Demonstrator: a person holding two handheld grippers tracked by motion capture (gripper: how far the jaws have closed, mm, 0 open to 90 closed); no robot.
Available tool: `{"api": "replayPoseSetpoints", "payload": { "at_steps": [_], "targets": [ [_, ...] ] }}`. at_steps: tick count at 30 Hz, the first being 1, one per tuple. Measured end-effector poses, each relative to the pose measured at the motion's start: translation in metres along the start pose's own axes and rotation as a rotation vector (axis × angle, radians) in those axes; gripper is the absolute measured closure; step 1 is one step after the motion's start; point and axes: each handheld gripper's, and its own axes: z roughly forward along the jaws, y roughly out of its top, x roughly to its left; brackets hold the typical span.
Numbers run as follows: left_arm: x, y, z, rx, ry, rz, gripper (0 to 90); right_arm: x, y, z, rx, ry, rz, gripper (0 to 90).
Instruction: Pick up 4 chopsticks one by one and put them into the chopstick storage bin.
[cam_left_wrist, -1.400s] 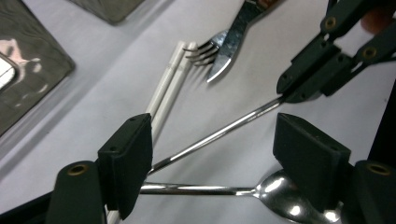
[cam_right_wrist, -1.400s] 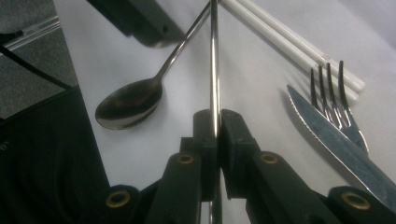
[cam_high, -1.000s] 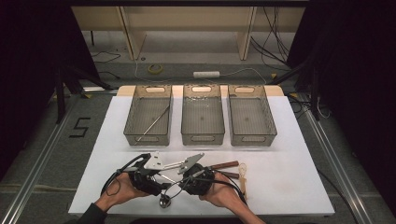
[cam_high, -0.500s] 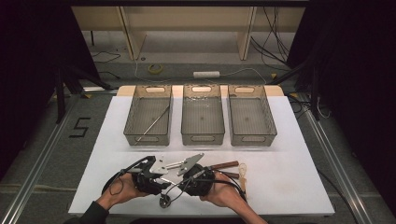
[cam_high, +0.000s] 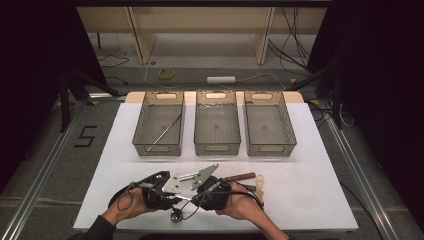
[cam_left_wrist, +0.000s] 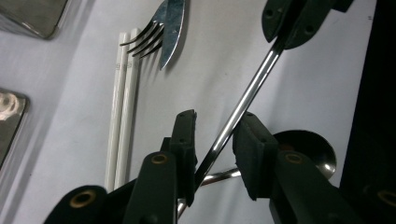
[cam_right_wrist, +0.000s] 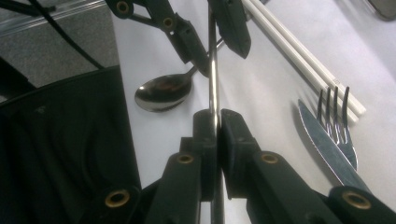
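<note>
One slim polished steel rod (cam_right_wrist: 213, 70), lifted over the white tabletop (cam_high: 310, 200), is being pinched by right gripper (cam_right_wrist: 217, 122) fingers while left gripper (cam_left_wrist: 215, 135) fingers, just closing, are bracketing it untouching, risking slippage during handover.

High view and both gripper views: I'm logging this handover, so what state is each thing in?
Right tool: shut on the metal rod.
Left tool: open around the rod; its jaws have just been closing.
Metal rod: held, spanning both tools.
Spoon: lying on the table, bowl up.
Fork: lying against the knife.
White chopsticks: lying side by side.
Left tray: holds one thin rod.
</note>
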Motion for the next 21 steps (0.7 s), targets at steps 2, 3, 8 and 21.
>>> {"api": "replayPoseSetpoints", "payload": {
  "at_steps": [2,3,8,21],
  "targets": [
    [-0.001,0.000,-0.001,0.008,-0.009,0.020,72.3,-0.002,-0.001,-0.001,-0.011,0.007,-0.003,85.0],
    [-0.002,0.000,-0.002,0.012,-0.021,0.028,73.5,-0.003,-0.001,-0.002,-0.015,0.012,-0.004,84.6],
    [-0.006,0.002,-0.002,0.011,-0.062,0.050,84.8,-0.014,-0.003,-0.010,-0.063,0.001,0.041,76.4],
    [0.009,-0.001,-0.009,0.019,0.022,-0.080,85.5,-0.029,-0.011,-0.040,-0.265,-0.106,0.185,46.2]
  ]
}}
